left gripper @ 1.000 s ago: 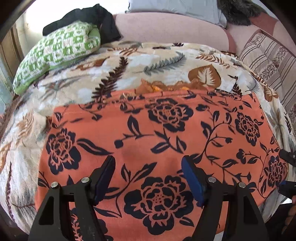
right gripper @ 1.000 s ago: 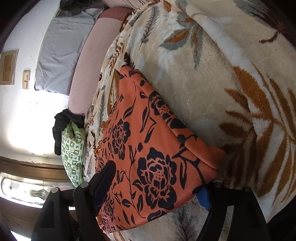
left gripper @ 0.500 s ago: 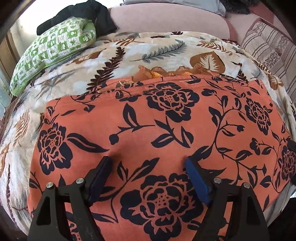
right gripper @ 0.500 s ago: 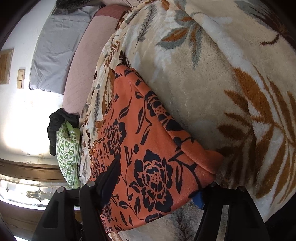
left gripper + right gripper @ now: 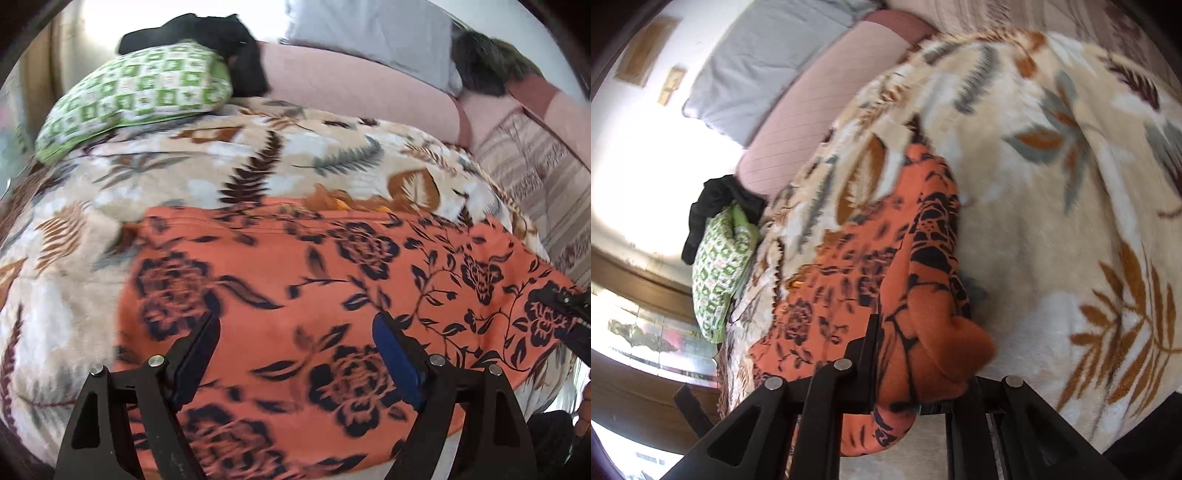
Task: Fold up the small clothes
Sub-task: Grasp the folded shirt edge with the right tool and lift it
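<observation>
Right wrist: tongs (image 5: 916, 369) pinch unlabelled orange floral garment (image 5: 923, 295).

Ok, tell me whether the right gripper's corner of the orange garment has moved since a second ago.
Yes. The orange floral garment corner, flat on the leaf-print blanket before, is now bunched and lifted off it; the right gripper has just closed on it.

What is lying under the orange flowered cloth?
The orange cloth lies on a cream blanket with leaf prints, which shows around it. Whatever is directly beneath the cloth's middle is covered and cannot be seen.
</observation>
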A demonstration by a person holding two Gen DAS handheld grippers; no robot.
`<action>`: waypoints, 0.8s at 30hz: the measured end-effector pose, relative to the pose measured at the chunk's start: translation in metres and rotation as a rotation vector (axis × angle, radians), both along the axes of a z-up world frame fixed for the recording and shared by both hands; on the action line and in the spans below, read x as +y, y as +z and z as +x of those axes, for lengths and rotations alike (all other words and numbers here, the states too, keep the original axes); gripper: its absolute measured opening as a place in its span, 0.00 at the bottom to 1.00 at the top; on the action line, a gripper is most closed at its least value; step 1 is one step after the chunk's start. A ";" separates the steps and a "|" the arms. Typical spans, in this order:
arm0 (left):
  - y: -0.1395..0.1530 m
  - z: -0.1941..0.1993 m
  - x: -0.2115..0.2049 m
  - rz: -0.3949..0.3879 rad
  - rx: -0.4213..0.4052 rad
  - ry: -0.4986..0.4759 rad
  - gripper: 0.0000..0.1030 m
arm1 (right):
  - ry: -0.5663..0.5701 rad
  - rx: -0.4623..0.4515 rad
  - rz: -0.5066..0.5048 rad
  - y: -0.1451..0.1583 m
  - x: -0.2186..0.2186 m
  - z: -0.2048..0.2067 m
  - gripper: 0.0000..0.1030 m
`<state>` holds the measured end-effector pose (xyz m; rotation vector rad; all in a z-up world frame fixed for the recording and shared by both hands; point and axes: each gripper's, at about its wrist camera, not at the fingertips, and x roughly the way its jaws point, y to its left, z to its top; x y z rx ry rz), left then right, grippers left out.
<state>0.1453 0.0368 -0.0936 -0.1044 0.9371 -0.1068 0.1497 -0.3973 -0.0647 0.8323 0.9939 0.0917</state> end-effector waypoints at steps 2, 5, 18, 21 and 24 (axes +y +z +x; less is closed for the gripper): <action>0.007 -0.013 0.024 -0.007 -0.013 0.024 0.82 | -0.013 0.018 0.017 -0.009 0.001 0.001 0.13; 0.018 -0.031 0.058 -0.006 -0.044 0.068 0.82 | -0.068 0.085 0.068 -0.042 -0.010 -0.008 0.13; 0.024 -0.081 0.194 -0.114 -0.110 0.406 0.82 | 0.199 -0.222 -0.111 0.074 0.101 0.011 0.12; 0.014 -0.089 0.212 -0.117 -0.102 0.448 0.82 | 0.397 -0.333 -0.197 0.108 0.193 0.004 0.12; 0.001 -0.093 0.223 -0.146 -0.089 0.470 0.82 | 0.544 -0.300 -0.191 0.082 0.268 -0.004 0.12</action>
